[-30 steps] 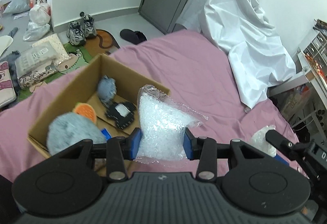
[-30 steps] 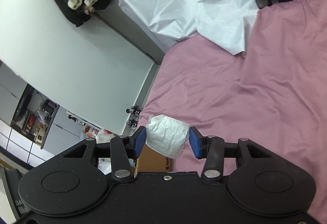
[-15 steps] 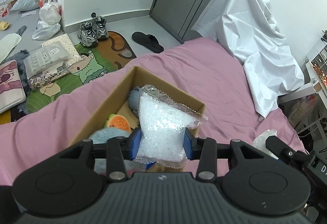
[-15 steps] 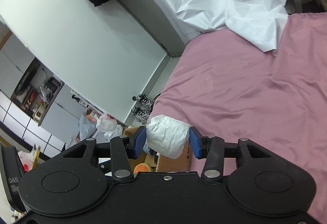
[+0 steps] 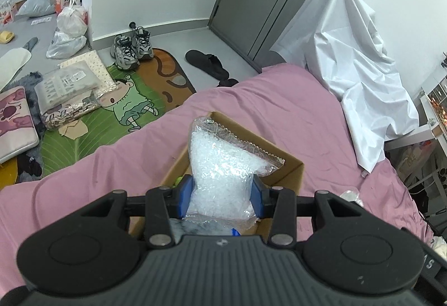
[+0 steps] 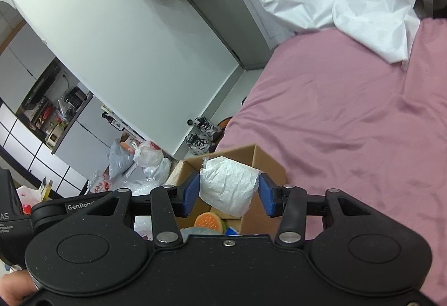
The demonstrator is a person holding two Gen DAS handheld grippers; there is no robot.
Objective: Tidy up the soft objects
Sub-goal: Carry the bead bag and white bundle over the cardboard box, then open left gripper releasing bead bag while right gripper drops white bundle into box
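A clear bag of white beads point(image 5: 223, 166) is clamped between the blue pads of the left gripper point(image 5: 222, 195), held upright over the open cardboard box point(image 5: 290, 174) that sits on the pink bedspread point(image 5: 279, 110). The right gripper point(image 6: 228, 195) grasps a crumpled white paper wad point(image 6: 227, 184) above the same box point(image 6: 268, 163), where an orange and green plush toy point(image 6: 209, 223) lies inside. 2 sneakers point(image 5: 131, 47) stand on the far floor, left of a black slipper point(image 5: 206, 63).

Bright, even indoor light, sharp focus (fisheye-warped edges).
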